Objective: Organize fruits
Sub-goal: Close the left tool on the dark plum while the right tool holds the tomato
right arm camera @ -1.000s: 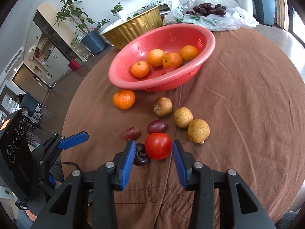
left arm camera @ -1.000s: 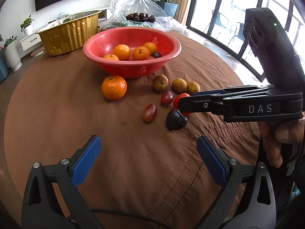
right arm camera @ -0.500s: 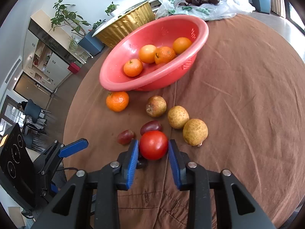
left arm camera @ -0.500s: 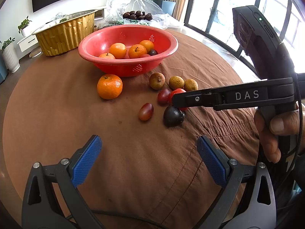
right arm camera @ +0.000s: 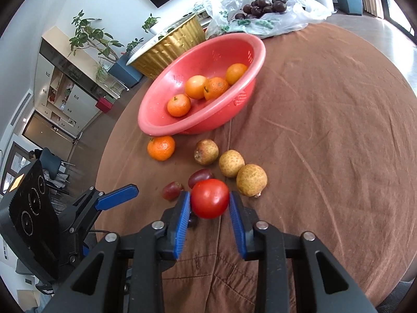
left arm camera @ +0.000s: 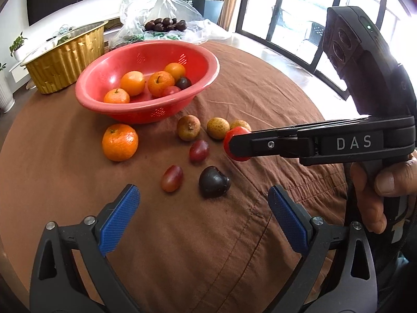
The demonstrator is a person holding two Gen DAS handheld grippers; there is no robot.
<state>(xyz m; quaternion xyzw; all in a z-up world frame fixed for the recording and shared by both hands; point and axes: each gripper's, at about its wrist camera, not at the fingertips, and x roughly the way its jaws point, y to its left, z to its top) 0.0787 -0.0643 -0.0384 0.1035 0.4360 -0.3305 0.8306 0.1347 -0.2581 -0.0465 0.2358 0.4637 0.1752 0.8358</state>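
right claw [right arm camera: 209,203] gripping smooth round tomato [right arm camera: 209,201], left claw [left arm camera: 202,221] closing, empty, over creased brown cloth [left arm camera: 182,247]

Daylight floods both views, strongest from the tall glass doors [left arm camera: 292,13] at the upper right of the left wrist view, where the panes bleach almost to white. The brown cloth on the counter [left arm camera: 260,99] is evenly lit, and fruit on it casts only soft, short shadows. A small highlight gleams on the round red tomato [right arm camera: 209,202] in the right wrist view. Focus is sharp at the centre — no motion blur. Fisheye bending curves the counter's edge, and dark vignetting fills the corners of each frame.
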